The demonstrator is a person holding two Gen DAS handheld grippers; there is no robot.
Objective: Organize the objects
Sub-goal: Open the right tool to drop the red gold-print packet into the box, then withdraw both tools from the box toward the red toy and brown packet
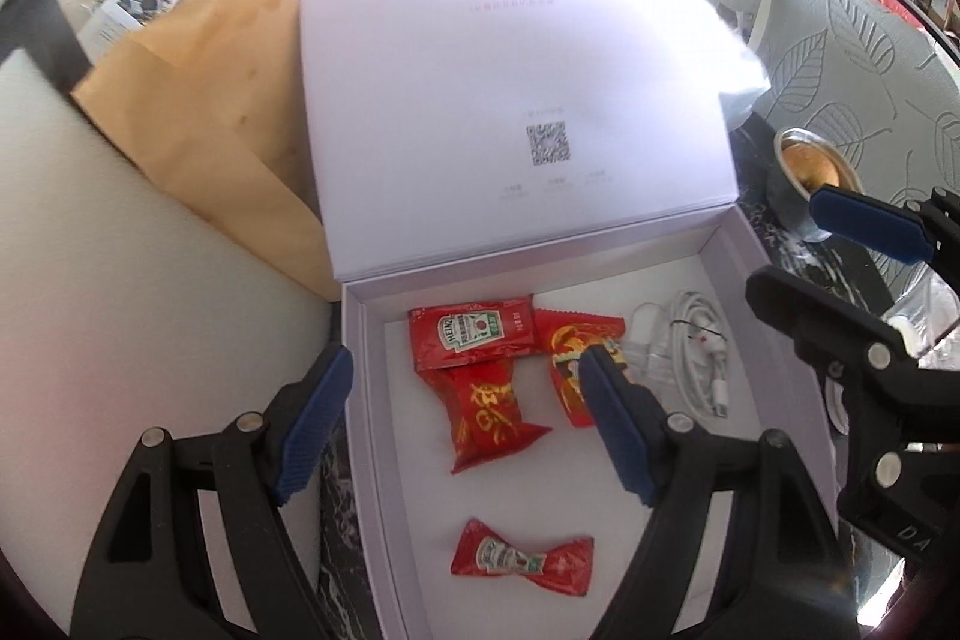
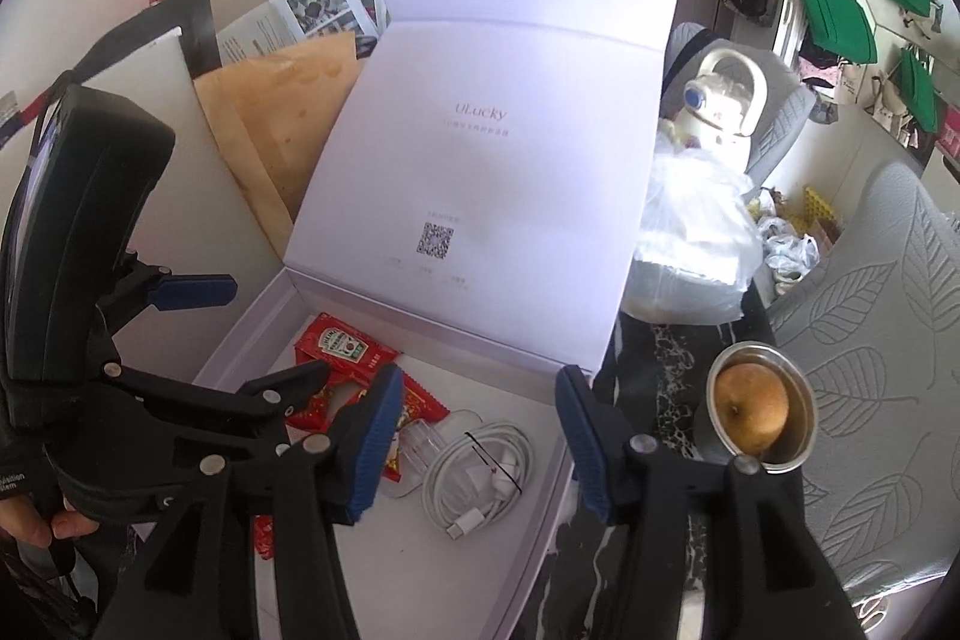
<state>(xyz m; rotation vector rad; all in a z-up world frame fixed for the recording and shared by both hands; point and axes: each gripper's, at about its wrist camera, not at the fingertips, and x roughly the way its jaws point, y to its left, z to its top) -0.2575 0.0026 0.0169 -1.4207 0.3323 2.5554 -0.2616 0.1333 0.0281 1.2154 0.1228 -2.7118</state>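
A pale lilac box [image 1: 774, 280] sits open on the dark marbled table [image 2: 666, 370], its lid [image 1: 510, 88] standing up at twelve o'clock. Inside, a Heinz ketchup sachet [image 1: 471, 331] lies toward eleven o'clock, a red candy packet with gold writing [image 1: 486, 415] just below it and touching it, and a second red packet [image 1: 573, 358] beside them. A coiled white cable [image 1: 699, 349] rests at two o'clock in the box, and a small crumpled ketchup sachet [image 1: 522, 556] lies alone at six o'clock. The left gripper [image 1: 465, 430] hovers over the box with its jaws spread wide and nothing between them. The right gripper [image 2: 480, 448] hangs above the cable, jaws parted and empty. A metal cup with a fruit in it [image 2: 759, 409] stands on the table at three o'clock of the box.
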